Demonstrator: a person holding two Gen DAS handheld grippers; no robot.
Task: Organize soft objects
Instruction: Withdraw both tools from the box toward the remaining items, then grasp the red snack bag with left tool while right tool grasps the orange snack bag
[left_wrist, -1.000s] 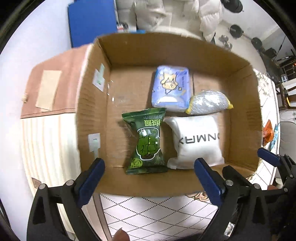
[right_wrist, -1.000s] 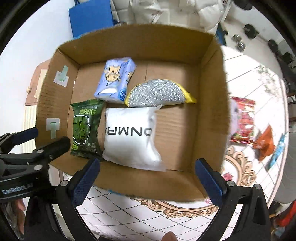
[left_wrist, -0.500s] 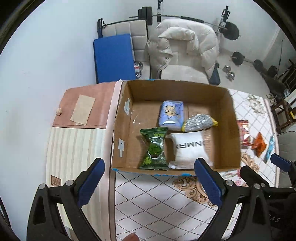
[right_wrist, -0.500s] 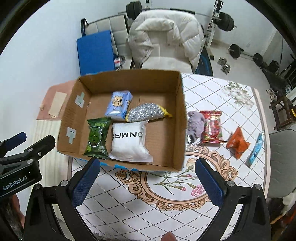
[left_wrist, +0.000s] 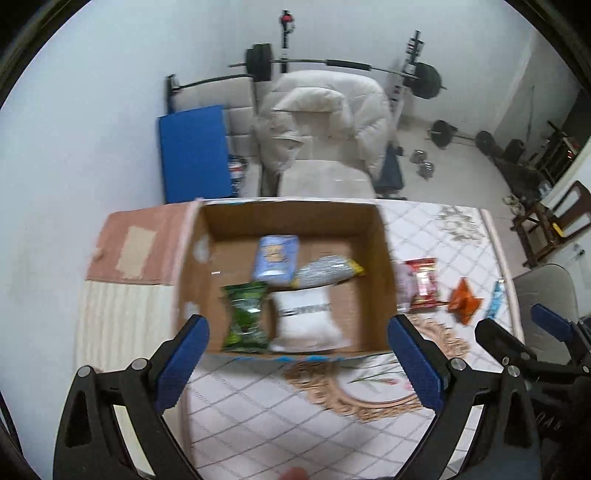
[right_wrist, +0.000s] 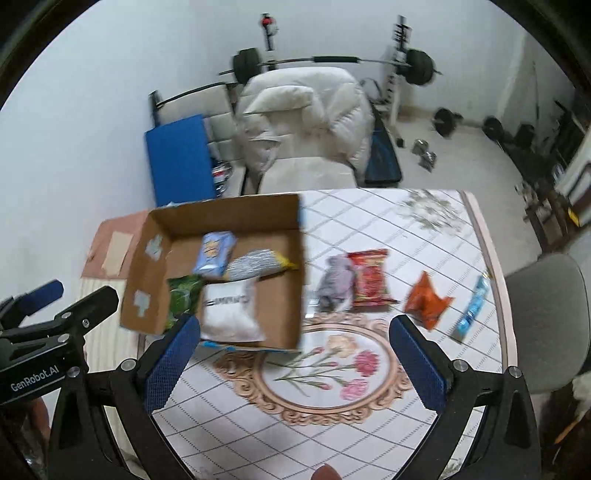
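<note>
Both the left gripper (left_wrist: 297, 356) and right gripper (right_wrist: 295, 360) hang wide apart and empty above the patterned table (right_wrist: 369, 417); four soft packs lie in the brown cardboard box (right_wrist: 284, 295), while the crinkly red snack bag (right_wrist: 368, 280) beside the grey cloth bundle (right_wrist: 334, 282) could slip from a shallow pinch

Home room doubling as a gym and dining corner.

A barbell (right_wrist: 325, 61) is resting on a rack against the white wall, with a bench (right_wrist: 382, 162) below and loose weights (right_wrist: 445, 122) lying on the pale floor. A white puffy coat (right_wrist: 303, 110) is draping over a chair, and a blue mat (right_wrist: 181, 158) is leaning on the wall beside it. A table (right_wrist: 443, 236) under a floral, diamond-patterned cloth is carrying a cardboard box (right_wrist: 284, 291) and snack packets (right_wrist: 369, 280); a grey chair (right_wrist: 543, 317) is standing at its right side.
</note>
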